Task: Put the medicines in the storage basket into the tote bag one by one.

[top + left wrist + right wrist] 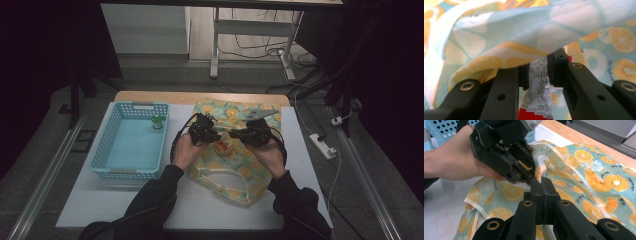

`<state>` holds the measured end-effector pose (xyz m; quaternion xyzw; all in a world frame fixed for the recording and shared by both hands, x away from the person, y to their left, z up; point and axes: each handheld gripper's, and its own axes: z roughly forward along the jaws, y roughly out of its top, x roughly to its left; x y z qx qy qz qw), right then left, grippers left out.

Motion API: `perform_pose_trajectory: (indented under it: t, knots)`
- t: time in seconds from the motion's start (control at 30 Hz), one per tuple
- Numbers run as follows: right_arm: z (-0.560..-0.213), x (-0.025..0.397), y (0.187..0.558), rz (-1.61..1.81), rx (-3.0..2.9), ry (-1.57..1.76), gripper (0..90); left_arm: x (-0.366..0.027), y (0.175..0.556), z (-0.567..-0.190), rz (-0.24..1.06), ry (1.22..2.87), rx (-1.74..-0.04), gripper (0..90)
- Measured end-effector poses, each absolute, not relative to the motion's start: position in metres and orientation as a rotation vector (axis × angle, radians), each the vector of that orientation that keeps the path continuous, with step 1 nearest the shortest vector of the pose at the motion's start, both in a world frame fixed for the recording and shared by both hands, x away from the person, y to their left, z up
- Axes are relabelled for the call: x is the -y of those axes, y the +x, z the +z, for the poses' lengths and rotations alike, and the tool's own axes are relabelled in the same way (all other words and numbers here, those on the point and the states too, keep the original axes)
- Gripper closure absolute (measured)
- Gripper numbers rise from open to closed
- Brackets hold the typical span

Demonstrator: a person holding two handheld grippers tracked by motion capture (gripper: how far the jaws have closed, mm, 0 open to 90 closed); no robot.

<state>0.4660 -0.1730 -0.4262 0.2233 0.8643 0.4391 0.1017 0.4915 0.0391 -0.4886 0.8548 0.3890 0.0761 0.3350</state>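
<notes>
Packet (537, 87): silver-and-red sachet at frame centre, Chinese print unreadable, pinched in left gripper (537, 72) jaws under the bag's edge.
Bag (235, 150): citrus-print fabric, mid-counter; right gripper (541, 187) jaws closed on its rim.
Basket (107, 142): left of frame, apart.

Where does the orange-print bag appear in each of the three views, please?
High view: the orange-print bag lies mid-table, under both grippers.
Left gripper view: the bag drapes across the top, above the fingers.
Right gripper view: the bag spreads to the right and lower left.
Shared landmark: the left gripper, shut on a packet.
</notes>
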Motion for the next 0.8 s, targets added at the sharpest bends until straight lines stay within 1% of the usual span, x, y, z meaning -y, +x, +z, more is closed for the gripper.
perform_pose_trajectory:
  t: [0.57,0.6,0.7,0.8]
  knots:
    - [-0.430,0.172,0.468,1.285,-2.560,0.668,90.0,-0.037,0.501,-0.501,0.240,2.236,-1.062,72.4]
    - [-0.430,0.172,0.468,1.285,-2.560,0.668,90.0,-0.037,0.501,-0.501,0.240,2.235,-1.056,71.7]
    - [-0.430,0.172,0.468,1.284,-2.561,0.670,90.0,-0.036,0.500,-0.498,0.254,2.224,-1.052,61.8]
    - [-0.430,0.173,0.468,1.286,-2.558,0.668,90.0,-0.036,0.497,-0.493,0.254,2.220,-1.048,57.6]
